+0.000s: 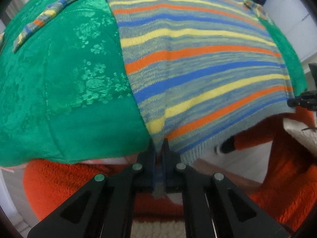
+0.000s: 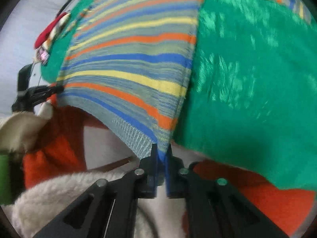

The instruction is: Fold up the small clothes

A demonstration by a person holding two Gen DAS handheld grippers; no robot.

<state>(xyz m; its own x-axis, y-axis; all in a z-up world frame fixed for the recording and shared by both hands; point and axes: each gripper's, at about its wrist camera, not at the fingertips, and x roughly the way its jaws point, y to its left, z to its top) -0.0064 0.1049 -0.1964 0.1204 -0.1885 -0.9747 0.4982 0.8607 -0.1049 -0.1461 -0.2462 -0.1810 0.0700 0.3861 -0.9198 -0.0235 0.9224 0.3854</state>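
A small knit garment [image 1: 198,59] with blue, yellow, orange and grey-green stripes lies spread over a green satin cloth [image 1: 59,79]. My left gripper [image 1: 158,146] is shut on its near left hem corner, with knit fabric pinched between the pads. In the right wrist view the same garment [image 2: 128,69] fills the middle, and my right gripper [image 2: 161,148] is shut on the near right hem corner. Each gripper shows in the other's view at the opposite corner: the right gripper [image 1: 293,101] and the left gripper [image 2: 57,88]. The hem between them sags in a curve.
A striped strip [image 1: 53,13] lies on the green cloth [image 2: 247,79] at the far side. Orange fluffy fabric [image 1: 59,178] and cream fleece [image 2: 49,198] lie below the hem near me. A red and patterned item [image 2: 49,31] sits beyond the garment's far left corner.
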